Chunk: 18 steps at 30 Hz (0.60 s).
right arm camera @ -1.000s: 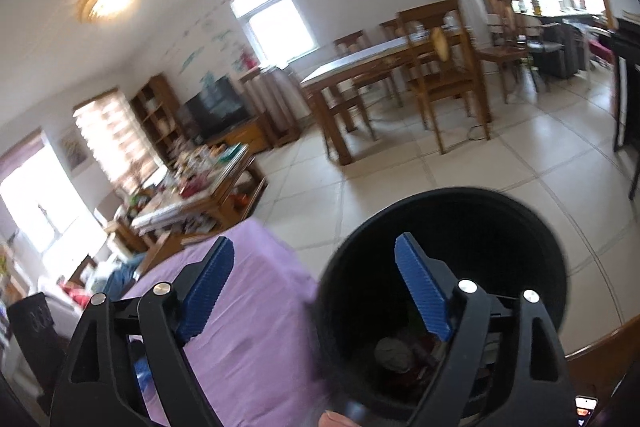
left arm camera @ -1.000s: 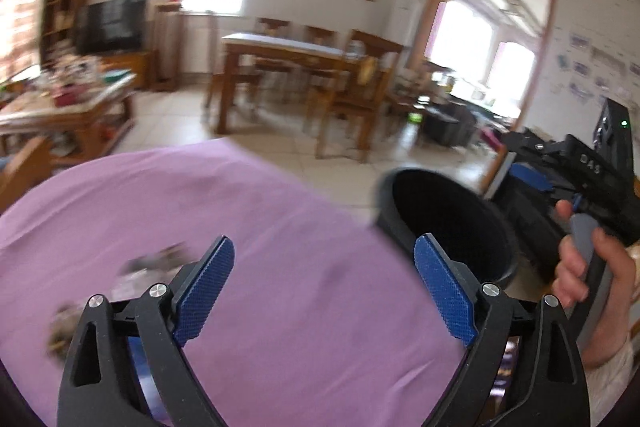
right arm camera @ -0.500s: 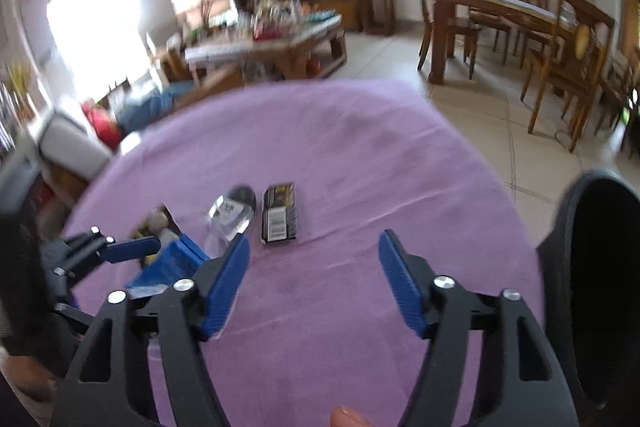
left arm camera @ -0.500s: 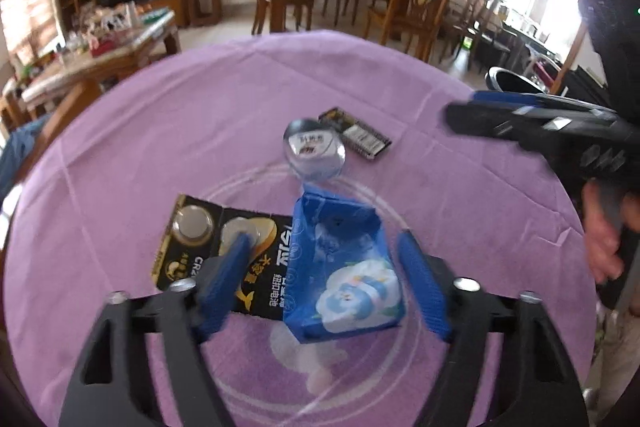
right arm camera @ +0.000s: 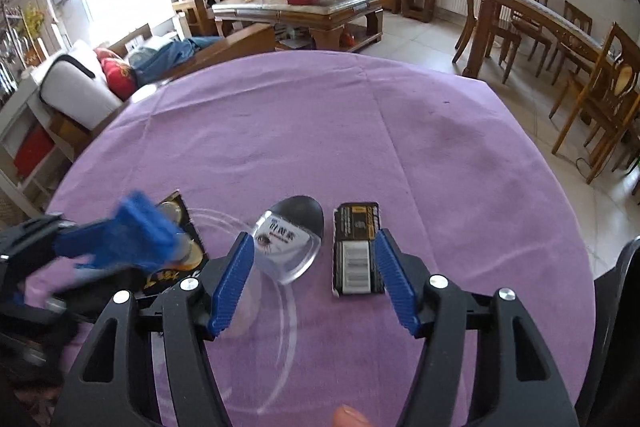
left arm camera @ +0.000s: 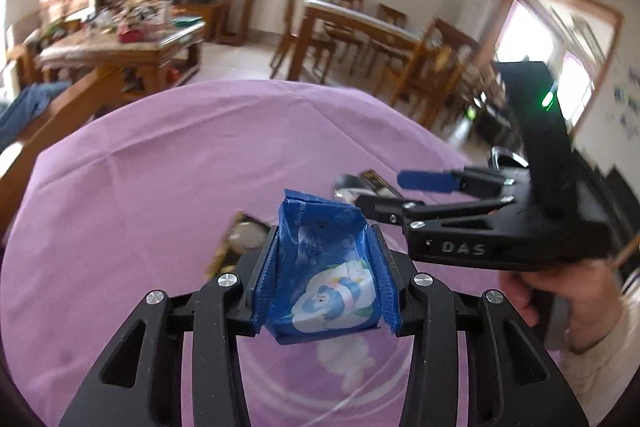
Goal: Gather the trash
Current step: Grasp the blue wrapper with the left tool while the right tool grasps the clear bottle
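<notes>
Four pieces of trash: the left tongs (left arm camera: 326,269) now clamp the blue tissue pack (left arm camera: 328,275), lifted off the purple counter (right arm camera: 320,131); a coin-battery card (right arm camera: 176,267), clear blister pack (right arm camera: 290,239) and black battery pack (right arm camera: 356,247) lie between the spread right tongs (right arm camera: 314,281). Far counter half lies bare.

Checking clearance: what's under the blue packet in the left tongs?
The blue packet is clamped in the left tongs, lifted over the purple tablecloth; part of the battery card beside it is covered.
</notes>
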Tool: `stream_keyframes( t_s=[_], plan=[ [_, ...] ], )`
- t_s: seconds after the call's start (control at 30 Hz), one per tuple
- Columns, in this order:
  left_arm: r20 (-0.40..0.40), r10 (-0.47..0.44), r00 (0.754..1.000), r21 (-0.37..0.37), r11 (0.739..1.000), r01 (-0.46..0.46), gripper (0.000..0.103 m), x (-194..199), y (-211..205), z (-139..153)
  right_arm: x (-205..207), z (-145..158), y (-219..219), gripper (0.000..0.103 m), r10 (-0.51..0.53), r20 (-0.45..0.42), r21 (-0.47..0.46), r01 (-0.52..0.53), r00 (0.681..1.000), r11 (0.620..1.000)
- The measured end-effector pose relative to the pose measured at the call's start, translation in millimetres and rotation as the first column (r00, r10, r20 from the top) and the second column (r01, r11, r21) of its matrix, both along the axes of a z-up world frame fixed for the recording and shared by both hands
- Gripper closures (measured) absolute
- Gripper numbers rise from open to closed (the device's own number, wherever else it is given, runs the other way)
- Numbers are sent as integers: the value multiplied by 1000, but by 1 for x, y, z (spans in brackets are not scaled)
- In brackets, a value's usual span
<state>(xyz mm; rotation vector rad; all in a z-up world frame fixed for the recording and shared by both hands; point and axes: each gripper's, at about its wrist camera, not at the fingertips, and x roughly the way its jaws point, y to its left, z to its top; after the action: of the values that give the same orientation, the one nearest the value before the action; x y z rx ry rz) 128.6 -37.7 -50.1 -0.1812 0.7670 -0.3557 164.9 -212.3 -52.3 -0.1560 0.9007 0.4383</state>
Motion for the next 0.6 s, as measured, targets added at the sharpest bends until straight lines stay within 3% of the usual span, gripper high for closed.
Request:
stream_keyframes(
  t_s=[0.1, 0.27, 0.4, 0.6],
  plan=[
    [-3, 45, 999, -26, 999, -45, 60, -6, 24, 6, 3, -4, 7, 46, 13, -22, 23, -12, 1000, 1000],
    [-9, 81, 997, -79, 994, -81, 60, -17, 51, 7, 3, -9, 24, 60, 29, 10, -56, -29, 1000, 998],
    [1, 81, 997, -81, 993, -80, 60, -19, 53, 9, 1, -8, 28, 60, 38, 11, -55, -37, 999, 998],
    [26, 60, 998, -80, 995, -58, 60, -21, 49, 17, -13, 16, -3, 61, -13, 55, 90, 8, 998, 996]
  ],
)
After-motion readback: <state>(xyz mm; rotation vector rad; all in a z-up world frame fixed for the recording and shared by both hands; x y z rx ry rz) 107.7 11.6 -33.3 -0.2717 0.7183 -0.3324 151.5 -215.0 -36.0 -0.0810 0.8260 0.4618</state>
